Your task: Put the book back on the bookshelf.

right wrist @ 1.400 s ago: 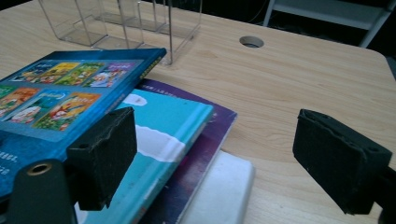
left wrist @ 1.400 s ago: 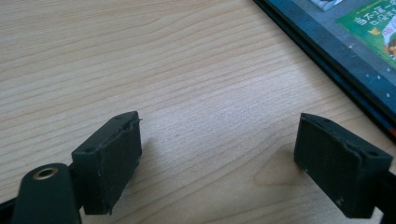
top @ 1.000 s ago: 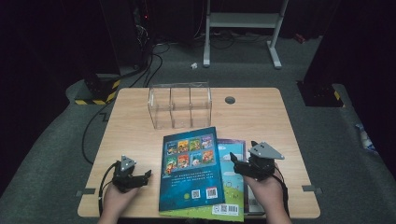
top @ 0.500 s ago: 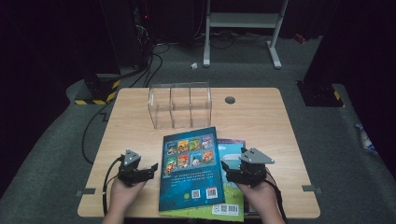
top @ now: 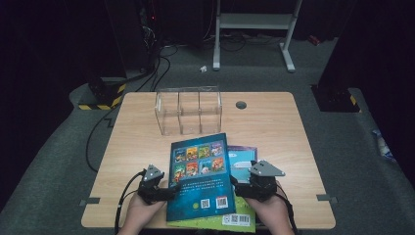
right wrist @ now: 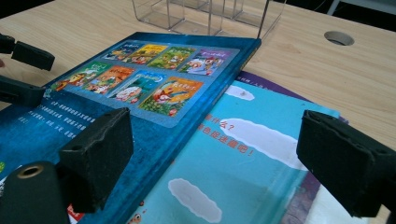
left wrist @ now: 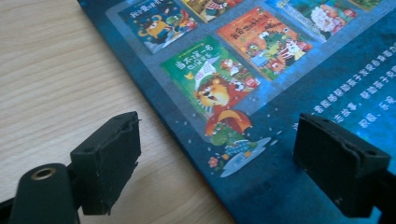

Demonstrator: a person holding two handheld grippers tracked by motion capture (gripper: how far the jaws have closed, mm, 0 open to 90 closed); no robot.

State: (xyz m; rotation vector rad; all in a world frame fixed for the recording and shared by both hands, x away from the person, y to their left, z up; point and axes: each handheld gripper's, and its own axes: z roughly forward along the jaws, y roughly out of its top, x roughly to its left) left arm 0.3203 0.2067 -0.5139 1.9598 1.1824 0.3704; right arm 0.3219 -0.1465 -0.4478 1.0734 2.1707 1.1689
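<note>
A dark blue picture book lies face down at the table's front middle, on top of a light blue book and a green one. My left gripper is open at the blue book's left edge. In the left gripper view its jaws straddle that edge, one over the wood and one over the cover. My right gripper is open at the book's right edge. Its jaws span the blue cover and the light blue book.
A clear three-bay acrylic organizer stands behind the books, close to the blue book's far edge. A round cable hole sits to its right. Bare wooden table lies on both sides. The left gripper shows at the far left of the right gripper view.
Both grippers have moved inward to the blue book's side edges. The books have not moved.
</note>
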